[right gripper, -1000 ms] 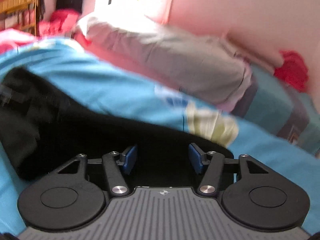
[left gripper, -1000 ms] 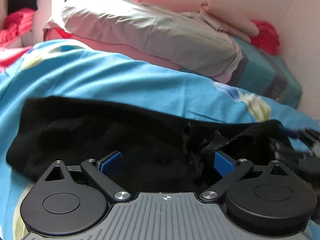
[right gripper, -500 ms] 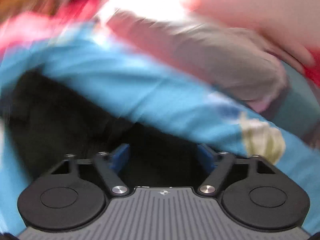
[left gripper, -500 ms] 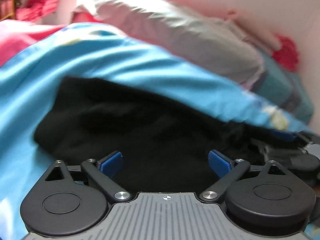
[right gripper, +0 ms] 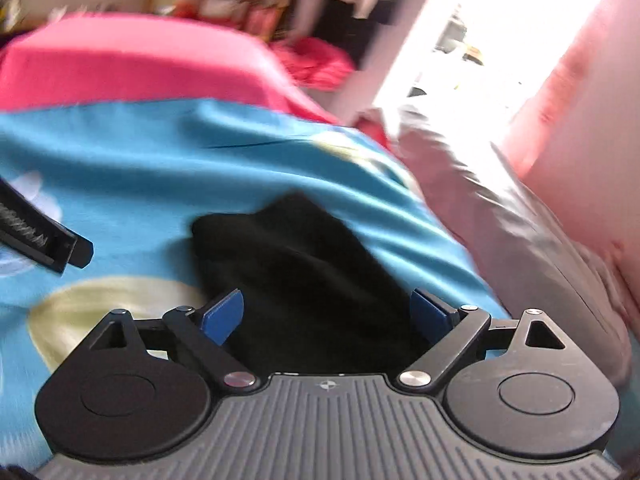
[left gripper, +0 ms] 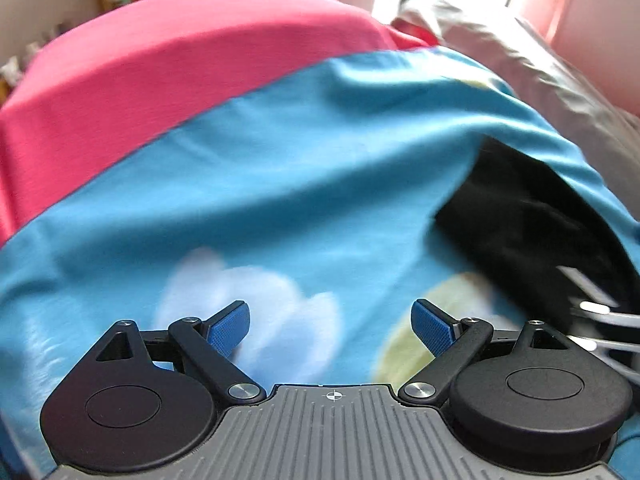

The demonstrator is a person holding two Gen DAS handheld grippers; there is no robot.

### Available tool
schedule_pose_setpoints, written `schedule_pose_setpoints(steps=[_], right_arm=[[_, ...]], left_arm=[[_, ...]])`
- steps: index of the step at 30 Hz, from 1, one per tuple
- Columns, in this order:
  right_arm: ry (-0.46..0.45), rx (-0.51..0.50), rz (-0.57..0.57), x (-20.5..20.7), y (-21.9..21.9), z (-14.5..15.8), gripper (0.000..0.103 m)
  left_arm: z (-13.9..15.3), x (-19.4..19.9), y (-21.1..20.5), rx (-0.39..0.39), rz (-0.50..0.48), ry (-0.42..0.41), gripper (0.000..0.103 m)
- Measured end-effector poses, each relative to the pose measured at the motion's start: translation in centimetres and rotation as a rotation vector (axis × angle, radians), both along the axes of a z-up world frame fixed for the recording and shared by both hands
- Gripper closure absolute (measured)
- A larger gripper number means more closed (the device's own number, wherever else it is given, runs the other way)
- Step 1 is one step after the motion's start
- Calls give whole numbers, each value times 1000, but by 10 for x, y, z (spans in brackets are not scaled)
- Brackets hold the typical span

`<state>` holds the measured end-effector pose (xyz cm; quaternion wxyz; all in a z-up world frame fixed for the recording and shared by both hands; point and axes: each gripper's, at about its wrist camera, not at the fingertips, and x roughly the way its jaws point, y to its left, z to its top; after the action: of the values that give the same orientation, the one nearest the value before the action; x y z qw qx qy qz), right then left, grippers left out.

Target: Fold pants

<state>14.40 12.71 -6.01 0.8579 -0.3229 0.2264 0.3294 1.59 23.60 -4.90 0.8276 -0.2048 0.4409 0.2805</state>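
Both sets of jaws stand apart, gripping nothing

Right gripper [right gripper: 328,316] has just been opening, its blue pads [right gripper: 222,316] either side of the black pants [right gripper: 304,272] without pressing them; left gripper [left gripper: 332,330] hangs over bare blue sheet [left gripper: 280,184], pants to its right, pink cover [left gripper: 180,68] beyond

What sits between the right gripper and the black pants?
Nothing visible. The right gripper is open, its jaws having just been opening, and the black pants lie on the blue bedsheet straight ahead, showing between the fingers with nothing covering them.
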Motion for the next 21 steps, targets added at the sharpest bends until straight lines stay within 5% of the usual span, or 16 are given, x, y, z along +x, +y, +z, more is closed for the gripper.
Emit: schedule_pose_setpoints(steps=[5, 7, 8, 9, 14, 21], right_arm=[[-65, -159, 9, -4, 67, -45, 12], [-73, -120, -6, 6, 69, -49, 22], [20, -64, 2, 14, 65, -43, 68], [97, -30, 2, 21, 61, -38, 83], [254, 180, -13, 42, 8, 18, 83], [384, 466, -127, 65, -111, 101, 83]], left_arm=[[1, -31, 11, -14, 49, -7, 0], [1, -35, 9, -19, 41, -13, 0], [1, -36, 6, -15, 33, -12, 0], [2, -35, 2, -13, 18, -15, 0], [0, -6, -25, -63, -92, -53, 0], [-3, 81, -119, -147, -392, -124, 0]])
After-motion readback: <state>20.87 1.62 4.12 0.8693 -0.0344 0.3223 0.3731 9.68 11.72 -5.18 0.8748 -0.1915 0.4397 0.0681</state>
